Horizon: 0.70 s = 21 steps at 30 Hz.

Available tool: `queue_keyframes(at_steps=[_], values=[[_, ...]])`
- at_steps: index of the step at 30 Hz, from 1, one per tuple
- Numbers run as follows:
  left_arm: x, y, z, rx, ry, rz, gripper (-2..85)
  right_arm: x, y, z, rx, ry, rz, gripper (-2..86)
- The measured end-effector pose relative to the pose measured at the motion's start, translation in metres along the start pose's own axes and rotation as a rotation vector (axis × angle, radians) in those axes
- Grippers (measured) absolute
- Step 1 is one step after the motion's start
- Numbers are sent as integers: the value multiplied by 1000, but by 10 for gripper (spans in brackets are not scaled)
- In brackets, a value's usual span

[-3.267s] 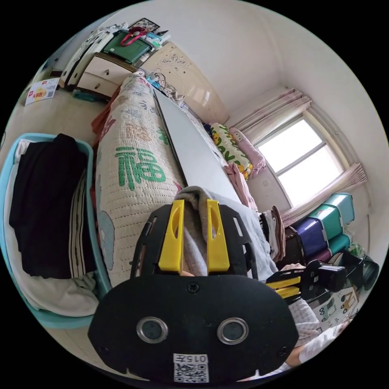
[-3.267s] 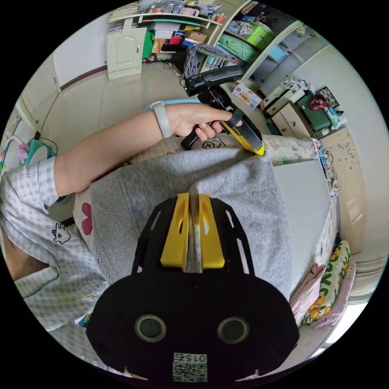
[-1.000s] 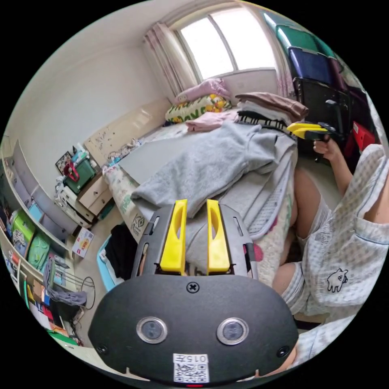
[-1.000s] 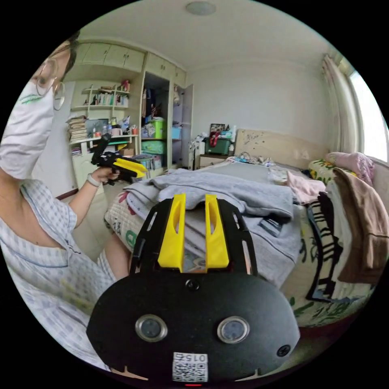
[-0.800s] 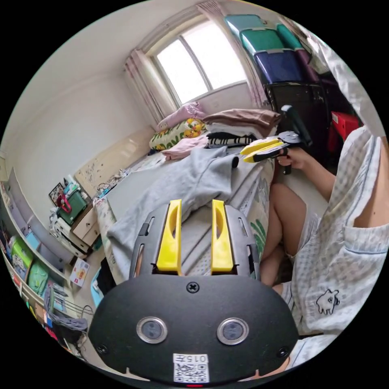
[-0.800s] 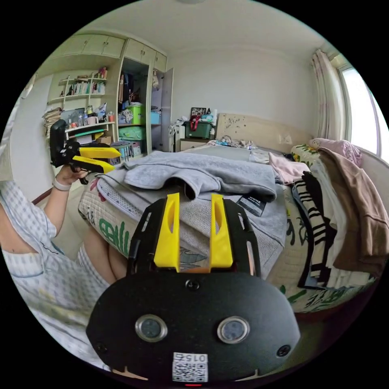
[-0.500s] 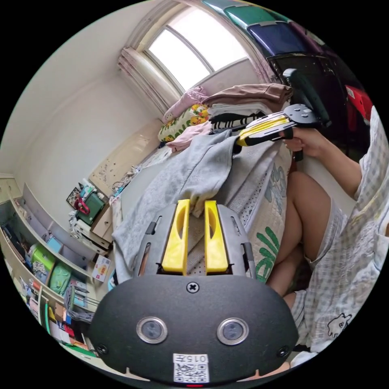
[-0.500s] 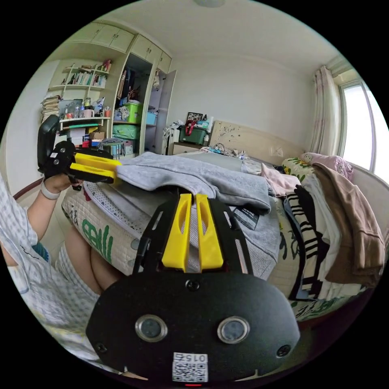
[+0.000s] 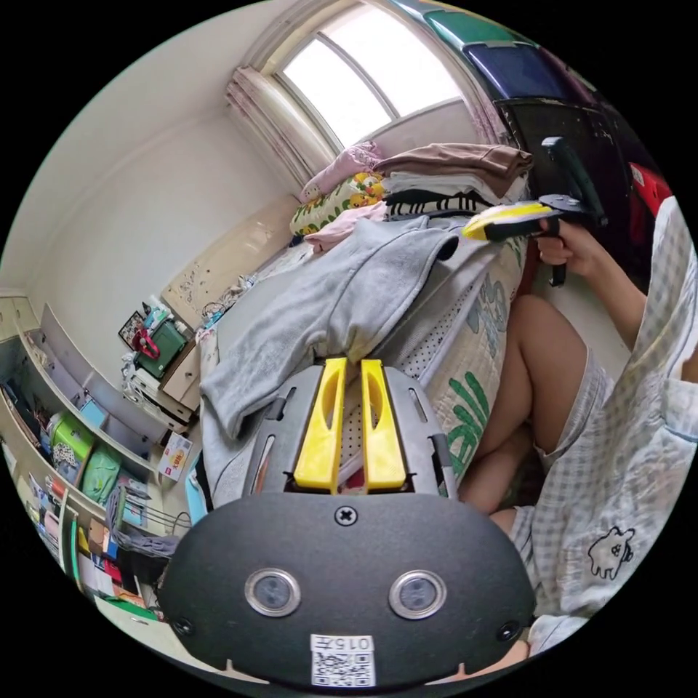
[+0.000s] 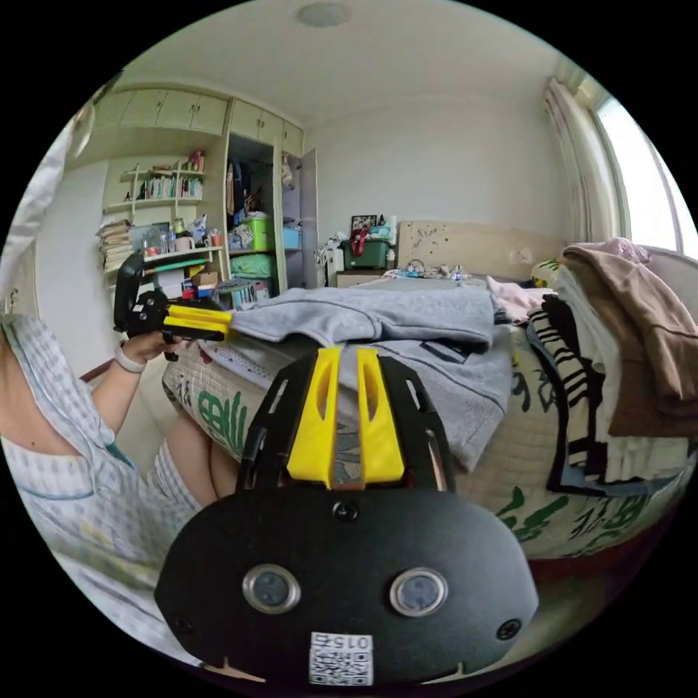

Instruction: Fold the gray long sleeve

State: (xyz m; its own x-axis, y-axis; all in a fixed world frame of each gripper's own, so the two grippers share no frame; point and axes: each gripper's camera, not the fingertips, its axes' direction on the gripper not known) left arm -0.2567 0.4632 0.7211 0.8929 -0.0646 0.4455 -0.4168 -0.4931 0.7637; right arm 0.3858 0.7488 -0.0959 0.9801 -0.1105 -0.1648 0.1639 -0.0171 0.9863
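Gray long sleeve (image 9: 363,291): draped over bed (image 9: 480,327) edge, hem pinched by left gripper (image 9: 347,363) and right gripper (image 10: 342,356), contact partly hidden.

Not much here reads clearly. Large green characters are stitched on the bed cover (image 9: 480,378), at four o'clock from the left gripper (image 9: 347,363), but folds cut them off. A white sticker (image 9: 343,660) at six o'clock on that gripper's black mount carries a square code and a short row of characters. The right gripper (image 10: 342,352) bears the same. A black tag (image 10: 447,350) on the gray long sleeve (image 10: 378,313) has white lettering too small to make out.
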Motion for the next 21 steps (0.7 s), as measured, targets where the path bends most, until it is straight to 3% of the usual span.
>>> queue_keyframes(at_steps=[4, 9, 12, 15, 21], values=[[-44, -4, -22, 131, 128, -28, 25, 86, -41, -24, 77, 157, 134, 53], [-90, -79, 13, 237, 253, -42, 28, 155, -87, 24, -111, 43, 214, 80], [-103, -152, 91, 218, 360, -44, 43, 168, -104, 60, -220, 17, 223, 105], [-103, -229, 193, 138, 459, -47, 61, 178, -110, 83, -284, -25, 204, 76], [-83, -341, 388, -39, 469, -114, 63, 180, -89, 20, -77, -77, 255, 31]])
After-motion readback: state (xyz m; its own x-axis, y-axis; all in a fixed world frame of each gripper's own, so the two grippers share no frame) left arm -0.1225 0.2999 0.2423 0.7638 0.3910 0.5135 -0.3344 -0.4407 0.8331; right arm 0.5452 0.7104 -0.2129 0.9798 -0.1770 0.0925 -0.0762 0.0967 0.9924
